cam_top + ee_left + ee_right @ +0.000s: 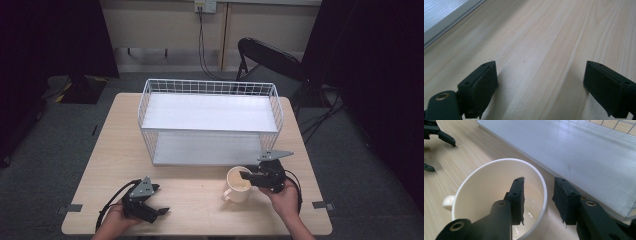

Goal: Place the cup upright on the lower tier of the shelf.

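Light wood table (200, 200), frame centre. On it: white wire two-tier shelf rack (210, 120) upper middle, cream mug (238, 185) lower right, standing just beside the rack's front edge.

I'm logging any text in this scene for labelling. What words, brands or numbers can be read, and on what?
None: the mug, the wire rack, the table and both grippers, left and right, bear no legible text.
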The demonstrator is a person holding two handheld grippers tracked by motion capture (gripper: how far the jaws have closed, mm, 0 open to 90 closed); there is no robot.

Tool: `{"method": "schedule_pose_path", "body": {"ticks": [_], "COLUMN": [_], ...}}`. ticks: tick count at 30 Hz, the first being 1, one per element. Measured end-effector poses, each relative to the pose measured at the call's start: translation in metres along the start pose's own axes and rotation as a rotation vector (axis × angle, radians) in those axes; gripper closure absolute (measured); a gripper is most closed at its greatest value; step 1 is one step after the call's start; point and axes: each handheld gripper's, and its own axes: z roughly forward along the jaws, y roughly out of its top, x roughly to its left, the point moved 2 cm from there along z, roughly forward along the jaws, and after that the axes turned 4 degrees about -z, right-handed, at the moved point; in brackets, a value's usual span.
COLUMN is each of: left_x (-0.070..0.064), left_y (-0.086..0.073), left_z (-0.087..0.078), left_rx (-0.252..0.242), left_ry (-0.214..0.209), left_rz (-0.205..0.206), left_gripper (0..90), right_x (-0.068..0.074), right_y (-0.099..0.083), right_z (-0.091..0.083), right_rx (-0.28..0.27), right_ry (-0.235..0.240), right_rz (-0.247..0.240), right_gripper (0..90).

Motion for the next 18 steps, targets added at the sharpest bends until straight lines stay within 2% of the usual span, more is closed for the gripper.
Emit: {"method": "schedule_pose_path", "body": {"ticks": [10,12,15,18], "left_x": [-0.0001,0.0000,-0.0001,0.0000], "left_y": [0.0000,0.0000,0.0000,0.0000], "left_z": [0.0001,0.0000,0.0001,0.0001], "left_rx": [-0.001,0.000,-0.001,-0.001], "left_ry": [0.000,0.000,0.000,0.000], "left_rz": [-0.001,0.000,-0.001,-0.001], "left_gripper": [11.7,11.7,11.7,11.7], "right_x": [0.0013,0.0019,0.0030,0.0050], "right_y": [-0.0046,-0.0040,-0.0032,-0.0022], "right_z": [0.0059,0.0061,0.0063,0.0040], "right_rx": [0.030,0.033,0.037,0.041], "right_ry": [-0.015,-0.029,-0.039,-0.075], "right_rz": [-0.008,-0.006,-0.013,-0.029], "right_gripper": [73.2,77.3,78.2,80.8]}}
